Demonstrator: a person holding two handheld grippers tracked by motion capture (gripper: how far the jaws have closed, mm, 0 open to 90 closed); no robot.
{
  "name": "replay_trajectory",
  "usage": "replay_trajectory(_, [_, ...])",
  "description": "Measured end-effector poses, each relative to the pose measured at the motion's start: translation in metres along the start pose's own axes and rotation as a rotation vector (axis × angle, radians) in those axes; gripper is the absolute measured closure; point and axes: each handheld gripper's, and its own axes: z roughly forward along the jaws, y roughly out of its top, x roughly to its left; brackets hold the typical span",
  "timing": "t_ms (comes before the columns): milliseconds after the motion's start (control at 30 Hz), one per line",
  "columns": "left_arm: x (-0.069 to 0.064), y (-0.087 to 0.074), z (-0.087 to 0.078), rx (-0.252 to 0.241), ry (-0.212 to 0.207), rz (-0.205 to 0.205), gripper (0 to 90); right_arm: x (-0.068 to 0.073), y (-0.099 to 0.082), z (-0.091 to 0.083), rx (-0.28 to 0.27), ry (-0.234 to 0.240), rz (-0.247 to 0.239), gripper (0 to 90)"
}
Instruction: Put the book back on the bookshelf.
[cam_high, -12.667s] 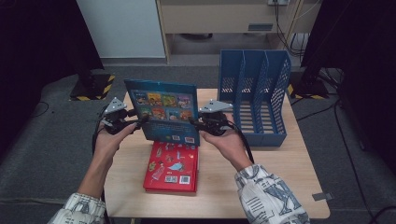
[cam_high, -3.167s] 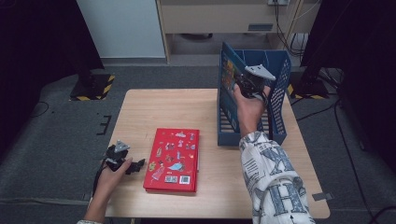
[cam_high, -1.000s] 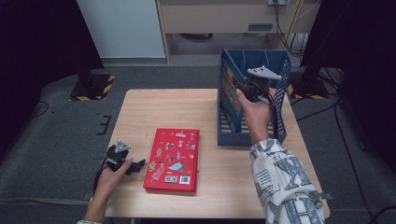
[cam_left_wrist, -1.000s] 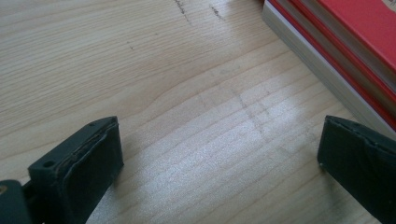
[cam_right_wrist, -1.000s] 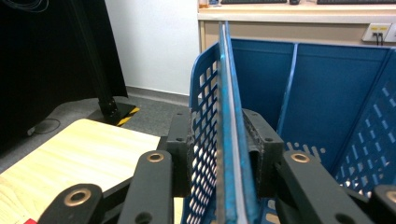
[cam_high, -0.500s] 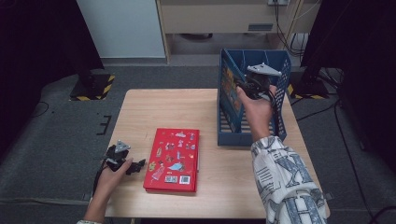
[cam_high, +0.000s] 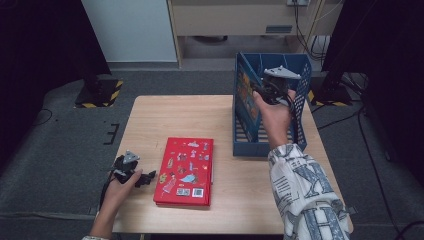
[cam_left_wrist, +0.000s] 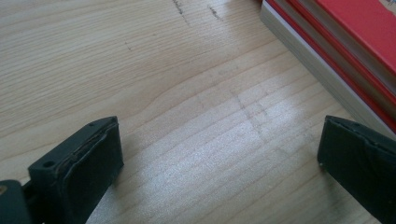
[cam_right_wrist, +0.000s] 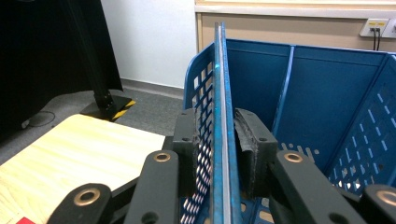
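Grey carpet and dark stands surround a pale wooden desk (cam_high: 200, 120) in the high view, where a blue plastic three-slot file rack (cam_high: 300, 95) stands at the far right and a red hardback picture book (cam_high: 185, 171) lies flat near the front. The right tongs (cam_high: 267, 90) sit at the rack's left wall, holding a thin blue-covered picture book (cam_high: 243, 92) upright in the leftmost slot; the left tongs (cam_high: 144, 179) rest low on the desk just left of the red book. In the left gripper view the jaws stand wide apart over bare wood, nothing between them, with the red book's spine (cam_left_wrist: 336, 60) off to the right. In the right gripper view the blue book's edge (cam_right_wrist: 219, 116) runs straight up between the two pads, which press on it together with the perforated rack wall (cam_right_wrist: 201, 107), so the grip looks closed on both. My worry: if the jaws pinch wall and book together, lifting away could drag or tip the rack, and releasing too high could let the thin book lean or slide.
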Motion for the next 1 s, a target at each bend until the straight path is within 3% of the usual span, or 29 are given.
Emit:
replay_trajectory(533, [-0.0002, 0.0001, 0.0002, -0.001, -0.002, 0.002, 0.0, 0.0017, 0.0009, 0.0039, 0.015, -0.006, 0.001, 76.1])
replay_trajectory(1000, [-0.0005, 0.0003, 0.0005, -0.002, -0.003, 0.003, 0.0, 0.0020, 0.0010, 0.0035, 0.018, -0.049, 0.000, 82.5])
